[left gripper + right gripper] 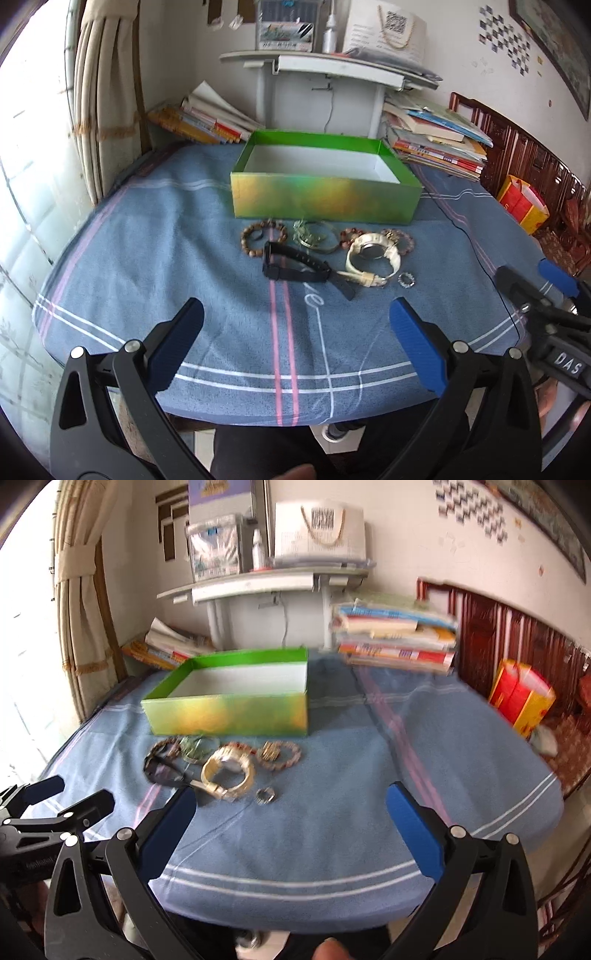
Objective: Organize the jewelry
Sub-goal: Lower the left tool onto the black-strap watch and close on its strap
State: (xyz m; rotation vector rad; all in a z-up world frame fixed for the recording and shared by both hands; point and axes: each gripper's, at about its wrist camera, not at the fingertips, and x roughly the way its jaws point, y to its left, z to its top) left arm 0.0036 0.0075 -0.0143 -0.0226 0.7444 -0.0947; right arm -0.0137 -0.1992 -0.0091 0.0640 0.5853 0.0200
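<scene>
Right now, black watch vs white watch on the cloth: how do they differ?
Colour: the black watch is dark all over; the white watch is cream with a gold-toned buckle end.
Position: the black watch lies left of the white watch, nearer the pink stripe.
Pose: the black watch's strap trails flat toward the table edge; the white watch's band curls into a loop.
Shared: both lie on the blue cloth in front of the green box, untouched by either tongs.

A table draped in a blue cloth (pixel 166 236) with pink and white stripes is carrying everything. A green open box (pixel 325 199) is sitting toward its far side. Just in front of the box, a wooden bead bracelet (pixel 255 234), a metal bangle (pixel 317 240), a black watch (pixel 295 267), a cream watch (pixel 373 258) and a small ring (pixel 406 278) are lying clustered. Behind the box, book stacks (pixel 436 136) are resting.
</scene>
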